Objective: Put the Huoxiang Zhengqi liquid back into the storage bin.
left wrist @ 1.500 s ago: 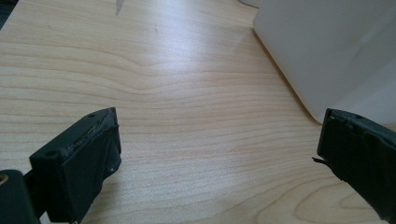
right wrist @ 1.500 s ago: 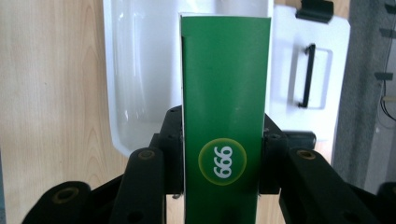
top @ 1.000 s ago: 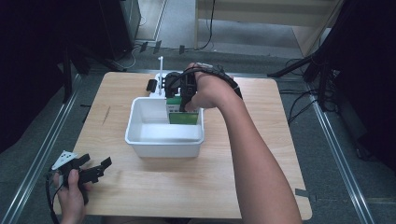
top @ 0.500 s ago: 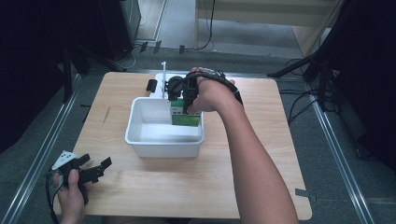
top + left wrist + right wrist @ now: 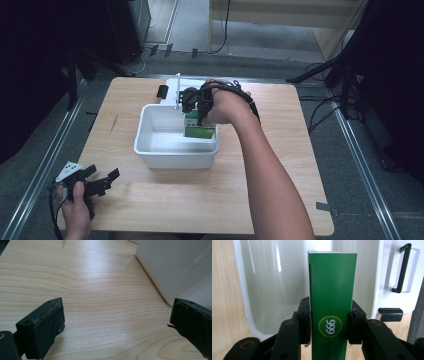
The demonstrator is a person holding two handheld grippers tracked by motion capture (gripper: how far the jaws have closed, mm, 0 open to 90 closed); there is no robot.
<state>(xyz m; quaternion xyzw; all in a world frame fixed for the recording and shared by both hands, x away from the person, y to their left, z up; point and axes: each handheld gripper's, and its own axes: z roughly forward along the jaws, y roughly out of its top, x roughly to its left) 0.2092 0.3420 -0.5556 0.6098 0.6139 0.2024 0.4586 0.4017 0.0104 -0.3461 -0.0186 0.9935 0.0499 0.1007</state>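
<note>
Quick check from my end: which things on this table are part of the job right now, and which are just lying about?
Part of the job:
- green box, clamped in the right gripper
- white tub, which the box is being lowered into

Lying about:
- white lid with a black handle, beyond the tub
- left gripper, open and idle near the table's front corner
- wooden table
</note>
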